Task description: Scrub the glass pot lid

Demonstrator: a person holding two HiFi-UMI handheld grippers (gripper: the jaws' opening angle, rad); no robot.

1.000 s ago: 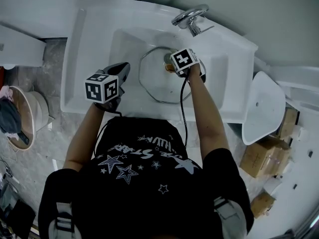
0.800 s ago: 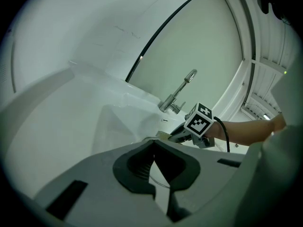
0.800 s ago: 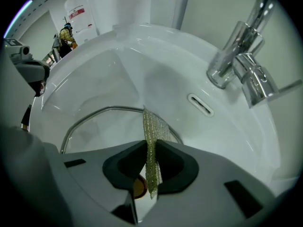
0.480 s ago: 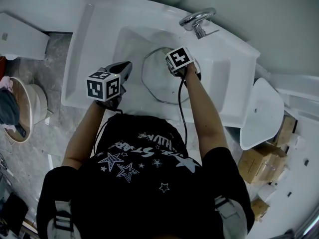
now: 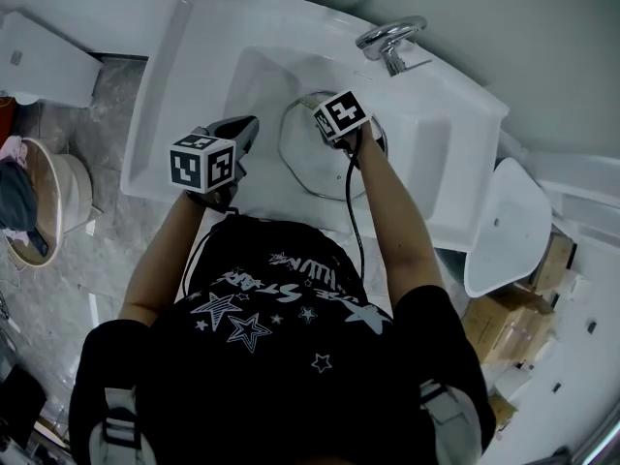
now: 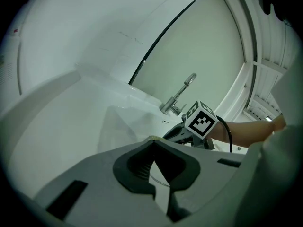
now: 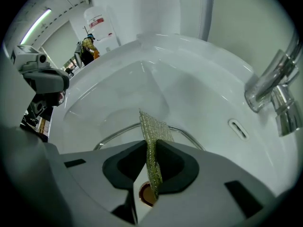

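Observation:
The glass pot lid lies flat in the basin of the white sink. My right gripper hovers over the lid's far part, shut on a green-gold mesh scrub cloth that stands up between its jaws. In the right gripper view the lid's metal rim curves just ahead, and its brown knob shows below the jaws. My left gripper is shut with nothing in it, above the basin's left edge. From the left gripper view I see the right gripper's marker cube.
A chrome faucet rises at the sink's far side. A white toilet seat and cardboard boxes are on the right. A round basket sits on the floor at the left.
The right gripper has slid a little to the left over the lid with the cloth. The left gripper has stayed about where it was.

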